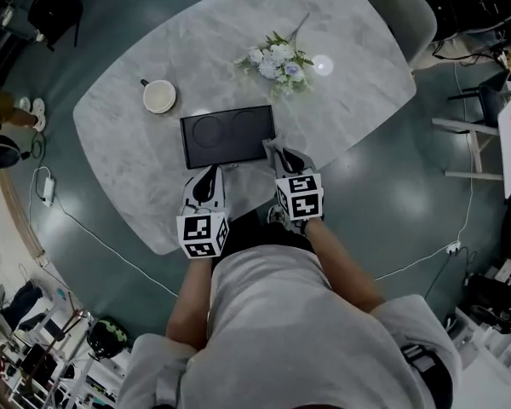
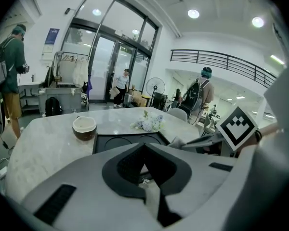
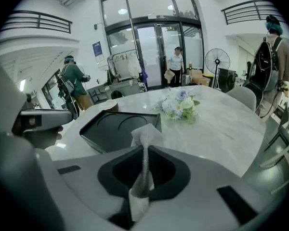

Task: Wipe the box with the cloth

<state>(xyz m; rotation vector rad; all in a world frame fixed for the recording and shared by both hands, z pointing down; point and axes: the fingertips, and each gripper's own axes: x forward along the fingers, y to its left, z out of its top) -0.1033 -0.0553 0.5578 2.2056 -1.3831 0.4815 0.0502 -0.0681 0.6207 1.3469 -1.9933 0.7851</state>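
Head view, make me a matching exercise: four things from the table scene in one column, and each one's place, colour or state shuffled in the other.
Things:
1. cup
2. flowers
3. box
4. cloth

Place, colour or state:
a. pinched in the right gripper
b. black, with two round recesses
c. beyond the box, to the right in the head view
d. beyond the box, to the left in the head view

Pairs: 1-d, 2-c, 3-b, 4-a
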